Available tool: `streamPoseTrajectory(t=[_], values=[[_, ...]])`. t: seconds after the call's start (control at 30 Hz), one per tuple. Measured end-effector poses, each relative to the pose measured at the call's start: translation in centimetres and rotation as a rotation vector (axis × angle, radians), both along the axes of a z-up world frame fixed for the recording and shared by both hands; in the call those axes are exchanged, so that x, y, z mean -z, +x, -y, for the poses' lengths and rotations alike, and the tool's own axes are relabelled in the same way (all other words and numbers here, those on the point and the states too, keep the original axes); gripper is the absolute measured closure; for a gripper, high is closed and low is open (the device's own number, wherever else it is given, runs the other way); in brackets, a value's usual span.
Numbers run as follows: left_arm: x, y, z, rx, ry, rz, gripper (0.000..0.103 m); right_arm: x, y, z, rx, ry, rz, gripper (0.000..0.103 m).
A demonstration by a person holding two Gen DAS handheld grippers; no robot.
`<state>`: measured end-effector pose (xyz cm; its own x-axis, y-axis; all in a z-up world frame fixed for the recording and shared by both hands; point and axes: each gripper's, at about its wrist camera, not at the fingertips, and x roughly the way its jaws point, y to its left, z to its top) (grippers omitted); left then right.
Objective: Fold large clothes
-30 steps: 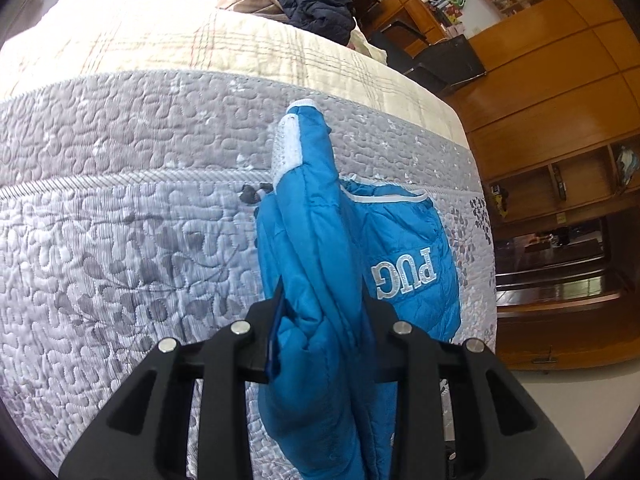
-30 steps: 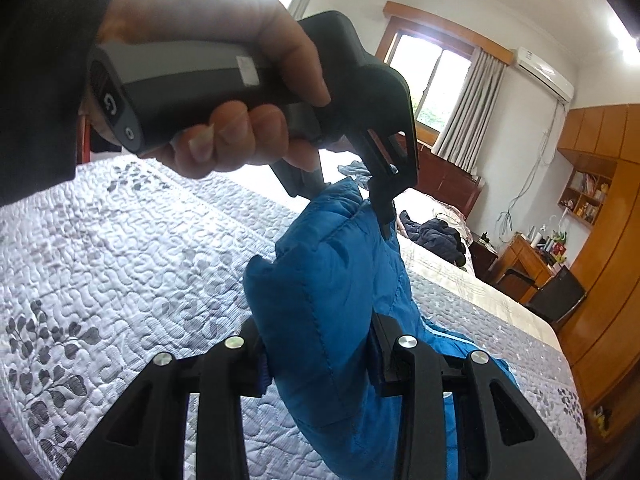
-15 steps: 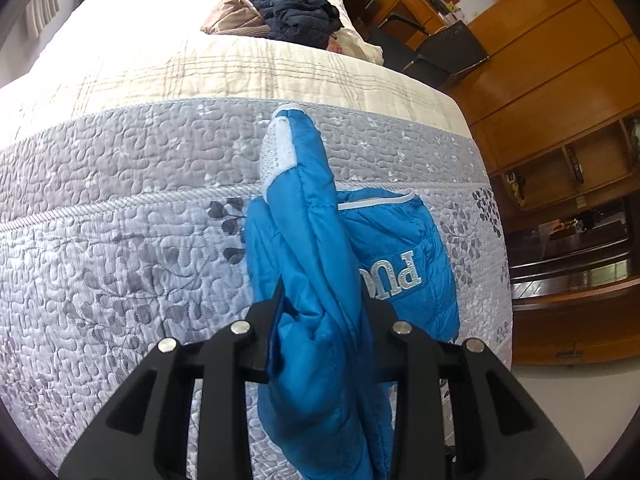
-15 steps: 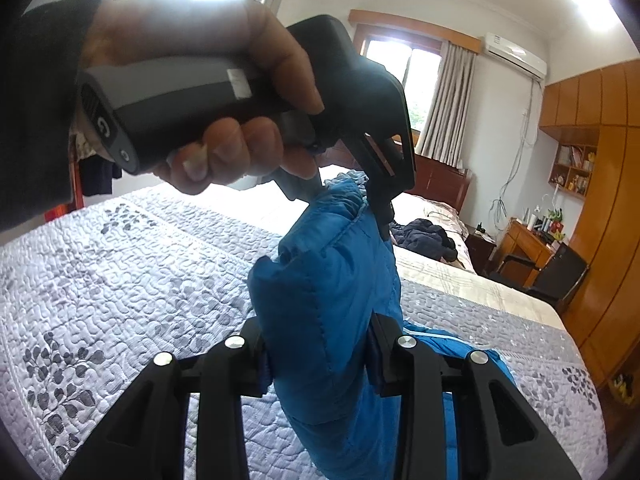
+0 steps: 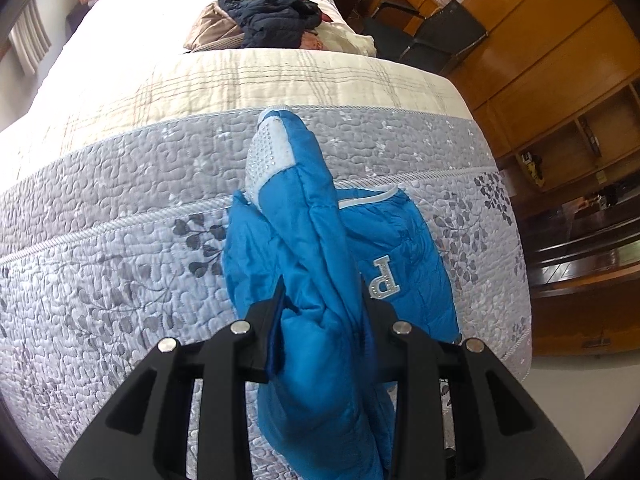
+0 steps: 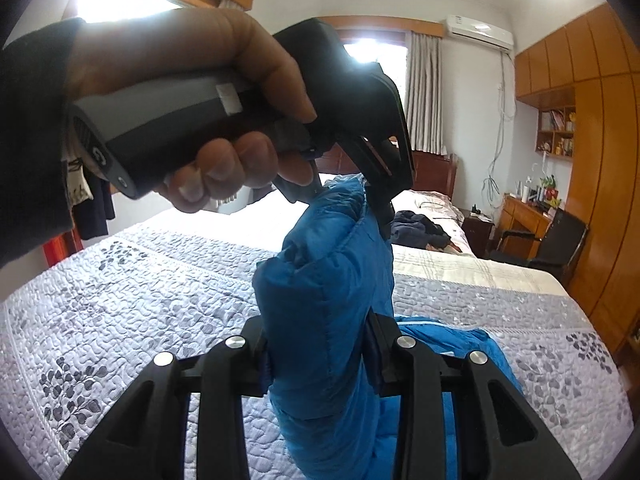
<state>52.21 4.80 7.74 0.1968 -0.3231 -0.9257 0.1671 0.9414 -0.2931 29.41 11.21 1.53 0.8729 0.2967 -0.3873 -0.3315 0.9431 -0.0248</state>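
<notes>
We have raised the blue jacket (image 5: 320,264) higher off the bed (image 5: 120,248) | left claw (image 5: 324,332) and right claw (image 6: 320,356) both clamped on its padded folds (lower half trails on the quilt) | fold underway, we judge.

left gripper (image 5: 322,320): black plastic fingers, 4 silver screw heads, slotted cut-outs | right gripper (image 6: 320,354): same black build, 4 silver screws | handle (image 6: 160,136): grey-and-black, small white label | sleeve (image 6: 28,140): dark
</notes>
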Motion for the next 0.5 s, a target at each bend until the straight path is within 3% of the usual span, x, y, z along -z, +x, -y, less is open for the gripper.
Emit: streamPoseTrajectory(t=[0.5], values=[[2.7,0.3,11.3,0.095,0.095,-0.014,0.073,2.1,0.1,8.3,0.07,0.159,-0.07,0.069]])
